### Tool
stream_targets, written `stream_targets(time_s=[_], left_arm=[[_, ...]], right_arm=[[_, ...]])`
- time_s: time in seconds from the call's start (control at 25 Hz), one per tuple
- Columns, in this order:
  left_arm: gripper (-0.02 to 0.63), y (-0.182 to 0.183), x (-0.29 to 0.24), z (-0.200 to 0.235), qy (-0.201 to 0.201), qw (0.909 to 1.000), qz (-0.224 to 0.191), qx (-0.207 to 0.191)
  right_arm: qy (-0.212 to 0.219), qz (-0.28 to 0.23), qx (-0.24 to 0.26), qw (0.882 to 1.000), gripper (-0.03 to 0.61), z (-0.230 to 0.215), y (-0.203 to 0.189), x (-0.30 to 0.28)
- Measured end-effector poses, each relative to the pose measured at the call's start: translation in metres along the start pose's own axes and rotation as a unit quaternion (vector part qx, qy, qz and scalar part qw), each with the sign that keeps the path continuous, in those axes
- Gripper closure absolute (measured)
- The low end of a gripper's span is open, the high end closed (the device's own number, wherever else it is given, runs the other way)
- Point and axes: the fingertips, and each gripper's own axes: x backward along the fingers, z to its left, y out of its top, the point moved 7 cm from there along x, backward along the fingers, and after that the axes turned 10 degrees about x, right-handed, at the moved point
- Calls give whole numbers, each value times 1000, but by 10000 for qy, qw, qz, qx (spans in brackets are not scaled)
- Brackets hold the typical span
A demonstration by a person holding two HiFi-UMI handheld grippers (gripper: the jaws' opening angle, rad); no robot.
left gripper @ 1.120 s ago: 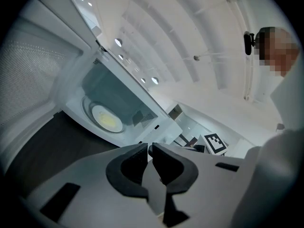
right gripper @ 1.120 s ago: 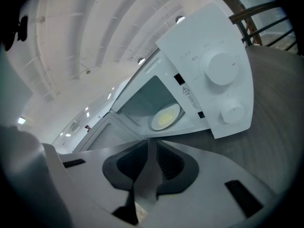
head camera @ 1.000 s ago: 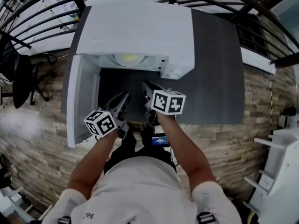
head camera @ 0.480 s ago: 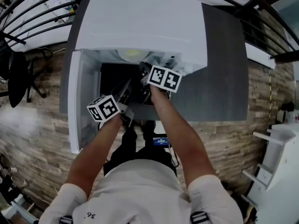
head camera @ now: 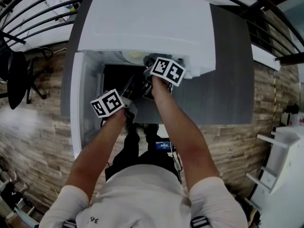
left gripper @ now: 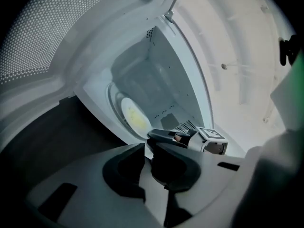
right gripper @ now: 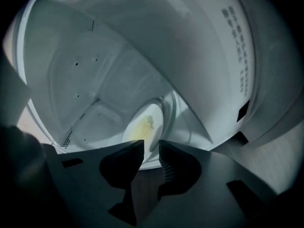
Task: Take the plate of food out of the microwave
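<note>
A white microwave point(head camera: 142, 23) stands on a dark grey table point(head camera: 223, 80) with its door point(head camera: 85, 103) swung open to the left. On the glass turntable inside lies a white plate with yellow food point(head camera: 134, 56) point(left gripper: 134, 118) point(right gripper: 145, 127). My right gripper point(head camera: 148, 72) point(right gripper: 151, 148) is at the cavity mouth, its jaws a little apart, with the plate's near rim just beyond the tips. My left gripper point(head camera: 129, 84) point(left gripper: 148, 148) hangs lower left, in front of the opening. Its jaws are opening and hold nothing.
The open door flanks my left gripper on the left, and the microwave's control panel side point(right gripper: 237, 56) is close on the right. A black chair point(head camera: 19, 80) stands at far left and white shelving point(head camera: 285, 165) at the right, on wood-patterned floor.
Both grippers have moved forward toward the microwave. The right one has gone from above the table up to the cavity mouth, and the left one has followed a shorter way.
</note>
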Motion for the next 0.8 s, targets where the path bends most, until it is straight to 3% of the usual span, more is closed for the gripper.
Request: stream_targets(time_s=[0.2,0.56,0.72,0.8], left_arm=[[565,9,-5,8,99,9999,-30,60],[563,26,-12,26,170,9993,-161,294],[466,31,-18,32,210,9985,-220,465],[457,35,-21,34,194,9981,-243,540]], right_arm=[[-221,47,-10,9997,512,-4,2,0],[73,43,-266,9996,541,-10,-3,10],[180,110,-367,9991,545,-11,0,14],[227,145,-375,9989,548,-11,2,16]])
